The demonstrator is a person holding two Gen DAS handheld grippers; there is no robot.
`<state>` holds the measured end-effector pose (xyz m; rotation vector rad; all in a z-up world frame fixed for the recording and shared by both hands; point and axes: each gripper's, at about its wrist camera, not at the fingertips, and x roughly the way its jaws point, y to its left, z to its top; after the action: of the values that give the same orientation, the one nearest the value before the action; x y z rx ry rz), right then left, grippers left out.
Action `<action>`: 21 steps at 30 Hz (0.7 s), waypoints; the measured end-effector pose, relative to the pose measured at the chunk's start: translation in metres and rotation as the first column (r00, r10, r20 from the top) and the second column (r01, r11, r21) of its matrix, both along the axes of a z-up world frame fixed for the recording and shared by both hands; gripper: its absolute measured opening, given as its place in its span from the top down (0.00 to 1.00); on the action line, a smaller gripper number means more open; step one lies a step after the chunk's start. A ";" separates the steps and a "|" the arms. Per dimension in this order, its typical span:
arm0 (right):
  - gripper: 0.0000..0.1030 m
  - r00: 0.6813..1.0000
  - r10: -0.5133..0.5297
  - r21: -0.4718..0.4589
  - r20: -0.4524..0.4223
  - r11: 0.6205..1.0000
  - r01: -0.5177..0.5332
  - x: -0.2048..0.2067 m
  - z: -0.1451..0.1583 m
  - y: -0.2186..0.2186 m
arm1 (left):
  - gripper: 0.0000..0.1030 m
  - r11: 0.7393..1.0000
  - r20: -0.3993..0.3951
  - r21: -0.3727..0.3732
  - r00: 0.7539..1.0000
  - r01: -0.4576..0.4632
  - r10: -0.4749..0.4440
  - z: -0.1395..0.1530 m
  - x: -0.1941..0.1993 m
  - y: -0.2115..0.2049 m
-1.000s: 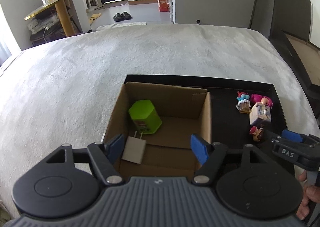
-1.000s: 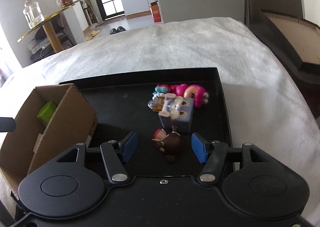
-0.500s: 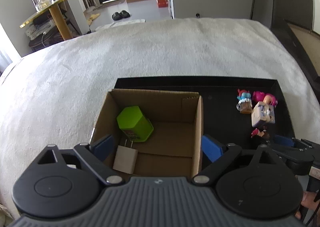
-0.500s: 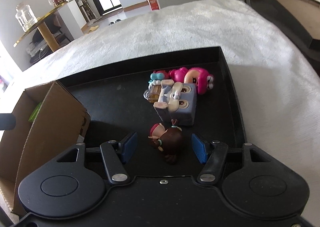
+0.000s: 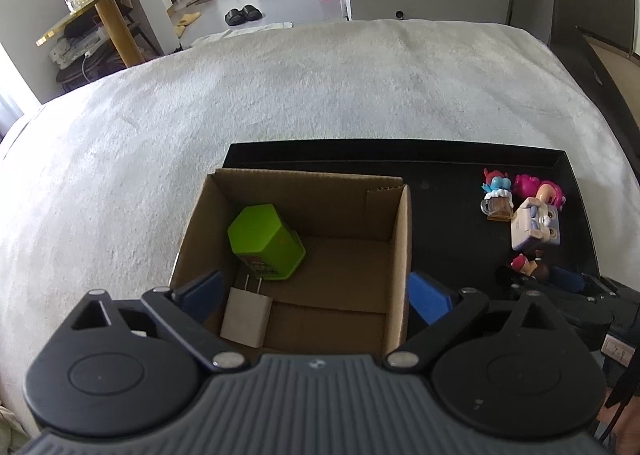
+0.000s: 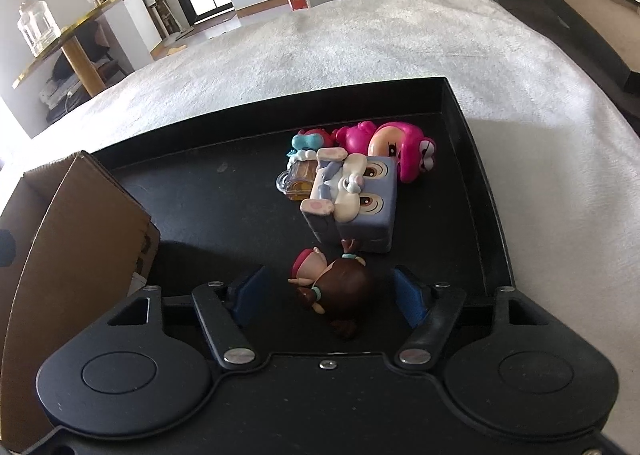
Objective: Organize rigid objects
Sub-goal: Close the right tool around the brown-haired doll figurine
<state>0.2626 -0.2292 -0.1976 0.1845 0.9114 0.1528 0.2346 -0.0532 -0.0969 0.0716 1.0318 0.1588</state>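
The brown-haired figurine [image 6: 334,287] is framed on the black tray [image 6: 472,143] by the spread right tool [image 6: 330,289], untouched. The left tool [image 5: 316,295] is held spread over the cardboard box [image 5: 396,247]. If gripped off-centre, the rounded head could be squeezed out sideways.

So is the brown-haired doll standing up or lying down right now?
Lying down. The brown-haired doll lies on its side on the black tray, between the open right claw fingers, untouched.

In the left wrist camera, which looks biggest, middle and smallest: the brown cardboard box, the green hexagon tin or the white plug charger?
Largest to smallest:
1. Brown cardboard box, which holds both others.
2. Green hexagon tin.
3. White plug charger, though it lies nearer the camera, so the gap with the tin may be wider than it looks.
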 end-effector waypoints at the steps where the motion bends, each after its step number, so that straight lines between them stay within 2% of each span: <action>1: 0.52 1.000 0.001 0.004 0.002 1.000 -0.001 0.000 0.000 -0.001 | 0.05 1.000 -0.003 -0.002 1.000 -0.002 0.002 0.000 0.000 0.001; 2: 0.57 1.000 0.003 0.000 0.003 1.000 -0.003 0.000 0.000 -0.001 | 0.05 1.000 -0.005 -0.004 1.000 -0.005 0.005 -0.001 0.000 0.002; 8: 0.58 1.000 0.025 0.010 -0.003 1.000 -0.025 -0.005 0.003 0.000 | 0.05 1.000 0.003 -0.005 1.000 -0.003 0.003 0.005 -0.007 0.003; 12: 0.58 1.000 0.014 0.019 0.004 1.000 -0.014 -0.009 0.009 -0.004 | 0.05 0.999 0.014 -0.047 1.000 -0.018 0.018 0.011 -0.015 0.010; 21: 0.58 1.000 -0.005 0.009 0.017 1.000 0.005 -0.021 0.019 -0.005 | 0.05 0.997 0.022 -0.074 1.000 -0.007 0.008 0.023 -0.031 0.023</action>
<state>0.2420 -0.2347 -0.1782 0.1930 0.8936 0.1538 0.2037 -0.0305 -0.0741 -0.0014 1.0153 0.1277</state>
